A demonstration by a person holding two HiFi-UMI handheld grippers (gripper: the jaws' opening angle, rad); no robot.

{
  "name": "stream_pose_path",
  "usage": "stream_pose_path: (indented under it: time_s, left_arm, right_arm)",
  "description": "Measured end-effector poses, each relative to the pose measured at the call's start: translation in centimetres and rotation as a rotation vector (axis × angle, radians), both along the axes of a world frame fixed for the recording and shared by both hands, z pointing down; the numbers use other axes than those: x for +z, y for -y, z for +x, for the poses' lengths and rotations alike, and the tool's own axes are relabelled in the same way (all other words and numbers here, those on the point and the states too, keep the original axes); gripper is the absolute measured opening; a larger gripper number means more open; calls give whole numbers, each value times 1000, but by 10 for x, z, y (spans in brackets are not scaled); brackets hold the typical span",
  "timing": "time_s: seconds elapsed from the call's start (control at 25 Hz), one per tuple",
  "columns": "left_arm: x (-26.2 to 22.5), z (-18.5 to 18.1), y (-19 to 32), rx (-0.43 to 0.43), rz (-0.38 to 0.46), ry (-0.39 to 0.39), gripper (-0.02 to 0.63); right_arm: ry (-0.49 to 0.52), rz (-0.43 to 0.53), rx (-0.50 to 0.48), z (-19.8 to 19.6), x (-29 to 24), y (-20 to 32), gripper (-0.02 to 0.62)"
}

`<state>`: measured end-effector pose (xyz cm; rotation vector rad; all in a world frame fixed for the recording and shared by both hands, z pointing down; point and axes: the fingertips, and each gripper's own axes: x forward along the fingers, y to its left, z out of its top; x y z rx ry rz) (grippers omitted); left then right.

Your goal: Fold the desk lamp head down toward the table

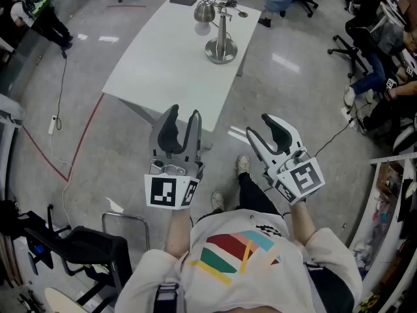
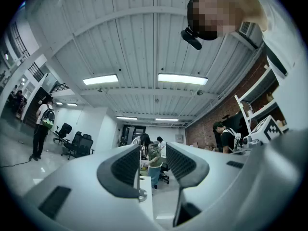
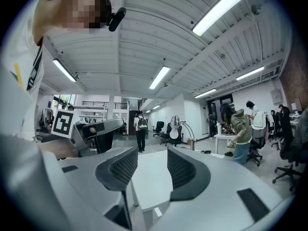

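Observation:
A metal desk lamp stands at the far end of a white table [image 1: 169,57], its round base [image 1: 221,51] on the top and its domed head [image 1: 204,10] up to the left. My left gripper [image 1: 184,113] and right gripper [image 1: 259,126] hover short of the table's near edge, both open with nothing between the jaws. In the right gripper view the lamp head [image 3: 175,122] with its white bulb shows far beyond the right gripper [image 3: 150,170], across the table [image 3: 149,186]. The left gripper [image 2: 150,170] points slightly up over the table's strip [image 2: 146,208].
A dark flat object [image 1: 182,0] lies on the table's far corner. A black chair [image 1: 85,250] stands at my lower left, with a red floor line [image 1: 85,135] and a cable beside it. Seated people and office chairs [image 1: 365,51] fill the right side.

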<state>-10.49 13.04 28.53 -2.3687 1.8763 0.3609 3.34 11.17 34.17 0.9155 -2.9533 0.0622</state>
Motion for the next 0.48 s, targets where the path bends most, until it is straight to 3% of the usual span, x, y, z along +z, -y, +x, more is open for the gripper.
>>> stream_pose_path:
  time_s: [0.24, 0.32, 0.48]
  left_arm:
    - [-20, 9, 129, -21, 32, 63, 274]
    - [-34, 13, 176, -46, 45, 89, 308]
    - [-51, 11, 246, -87, 39, 199, 313]
  right_arm:
    - [51, -17, -27, 9, 4, 123, 195]
    - [67, -40, -65, 9, 3, 169, 195]
    - [64, -66, -165, -8, 5, 234, 195]
